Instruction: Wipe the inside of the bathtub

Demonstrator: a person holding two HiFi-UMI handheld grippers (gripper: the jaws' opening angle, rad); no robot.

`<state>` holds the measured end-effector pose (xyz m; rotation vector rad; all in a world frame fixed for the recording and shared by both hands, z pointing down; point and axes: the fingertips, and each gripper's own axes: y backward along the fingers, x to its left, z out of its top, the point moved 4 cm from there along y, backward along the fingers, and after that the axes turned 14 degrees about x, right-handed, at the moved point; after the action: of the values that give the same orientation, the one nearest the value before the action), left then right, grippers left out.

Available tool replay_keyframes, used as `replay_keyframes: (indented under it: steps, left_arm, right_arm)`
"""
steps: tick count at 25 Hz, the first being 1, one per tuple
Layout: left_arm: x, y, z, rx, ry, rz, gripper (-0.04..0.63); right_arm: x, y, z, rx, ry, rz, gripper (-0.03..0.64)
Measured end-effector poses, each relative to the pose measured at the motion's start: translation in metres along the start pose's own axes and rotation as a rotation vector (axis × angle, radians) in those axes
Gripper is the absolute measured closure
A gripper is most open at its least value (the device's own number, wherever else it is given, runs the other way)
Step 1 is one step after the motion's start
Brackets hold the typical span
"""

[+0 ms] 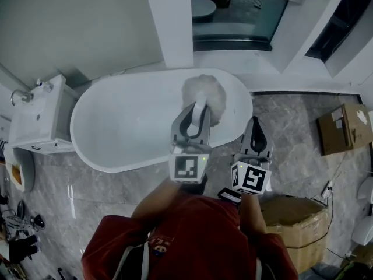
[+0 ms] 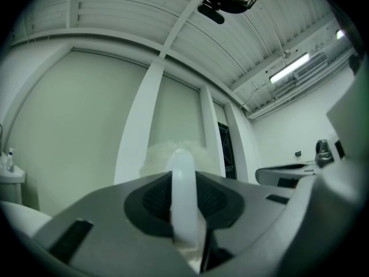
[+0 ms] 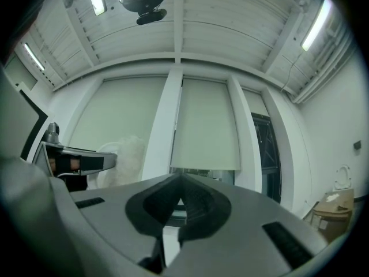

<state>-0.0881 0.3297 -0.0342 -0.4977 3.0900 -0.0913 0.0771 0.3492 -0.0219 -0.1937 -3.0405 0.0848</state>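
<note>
A fluffy white round brush head (image 1: 205, 95) is held over the right end of the smooth white oval bathtub (image 1: 116, 163). Whether the tub is touched cannot be told. The head looks soft and light, so it is likely squashed easily against the wall. Its stiff white plastic handle (image 2: 184, 198) is the best place to be held, and it is pinched there by the left gripper (image 1: 196, 115). The right gripper (image 1: 257, 134) is closed on nothing, just outside the tub.
</note>
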Motion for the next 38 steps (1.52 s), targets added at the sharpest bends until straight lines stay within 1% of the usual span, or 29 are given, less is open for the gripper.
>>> replay_keyframes:
  steps: [2, 5, 11, 14, 17, 19, 21, 25, 30, 34, 38]
  left_arm:
    - [0.003, -0.016, 0.003, -0.007, 0.002, -0.006, 0.497]
    - [0.008, -0.041, 0.003, 0.002, 0.017, -0.008, 0.497]
    - [0.019, -0.098, 0.005, -0.004, 0.02, 0.011, 0.497]
    - [0.024, -0.124, 0.003, 0.011, 0.017, 0.02, 0.497]
    - [0.03, -0.147, 0.0, 0.029, 0.008, 0.016, 0.497]
    - [0.037, -0.158, -0.002, 0.041, 0.014, 0.011, 0.497]
    - [0.043, -0.168, -0.002, 0.037, 0.031, 0.011, 0.497]
    - [0.047, -0.187, 0.0, 0.019, 0.033, 0.014, 0.497]
    - [0.056, -0.206, -0.002, 0.03, 0.054, 0.024, 0.497]
    - [0.056, -0.221, -0.009, 0.042, 0.064, 0.037, 0.497]
    - [0.047, -0.242, -0.022, 0.075, 0.077, 0.063, 0.497]
  right_arm:
    - [-0.005, -0.017, 0.002, 0.004, -0.001, -0.006, 0.606]
    - [-0.011, -0.043, 0.006, 0.005, 0.008, -0.007, 0.606]
    - [-0.029, -0.101, 0.009, 0.02, 0.033, -0.004, 0.606]
    - [-0.034, -0.129, 0.012, 0.032, 0.048, 0.015, 0.606]
    - [-0.037, -0.156, 0.013, 0.043, 0.065, 0.013, 0.606]
    - [-0.036, -0.17, 0.016, 0.038, 0.073, 0.007, 0.606]
    - [-0.035, -0.182, 0.021, 0.022, 0.083, 0.003, 0.606]
    - [-0.038, -0.201, 0.029, -0.012, 0.11, -0.001, 0.606]
    - [-0.038, -0.222, 0.035, -0.029, 0.132, 0.009, 0.606]
    - [-0.043, -0.238, 0.029, -0.029, 0.131, 0.03, 0.606]
    - [-0.058, -0.258, 0.017, -0.019, 0.127, 0.07, 0.606]
